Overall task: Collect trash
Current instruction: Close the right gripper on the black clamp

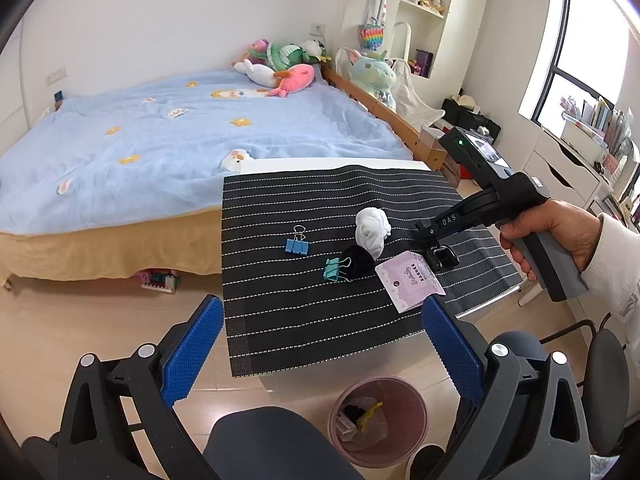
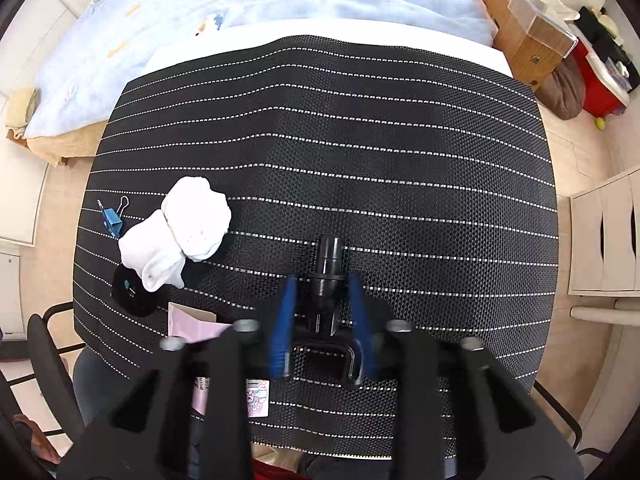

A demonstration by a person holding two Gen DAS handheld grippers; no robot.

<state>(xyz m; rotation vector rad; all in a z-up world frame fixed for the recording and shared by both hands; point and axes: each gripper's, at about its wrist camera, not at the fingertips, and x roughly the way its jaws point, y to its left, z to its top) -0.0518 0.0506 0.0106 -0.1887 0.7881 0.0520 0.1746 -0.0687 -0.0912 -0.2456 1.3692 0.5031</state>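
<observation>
Two grippers | left gripper (image 1: 320, 356): spread wide above bin (image 1: 378, 420) | right gripper (image 2: 324, 320): clamped on black plastic piece (image 2: 329, 292)

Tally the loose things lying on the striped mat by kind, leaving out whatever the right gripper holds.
Binder clips: 2, blue and teal
Rolled white cloth: 1
Black fuzzy thing: 1
Pink paper card: 1
Total: 5

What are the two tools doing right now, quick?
Left tool: open, holding nothing, up above the pink trash bin.
Right tool: shut on a small black plastic part, over the striped mat.
</observation>
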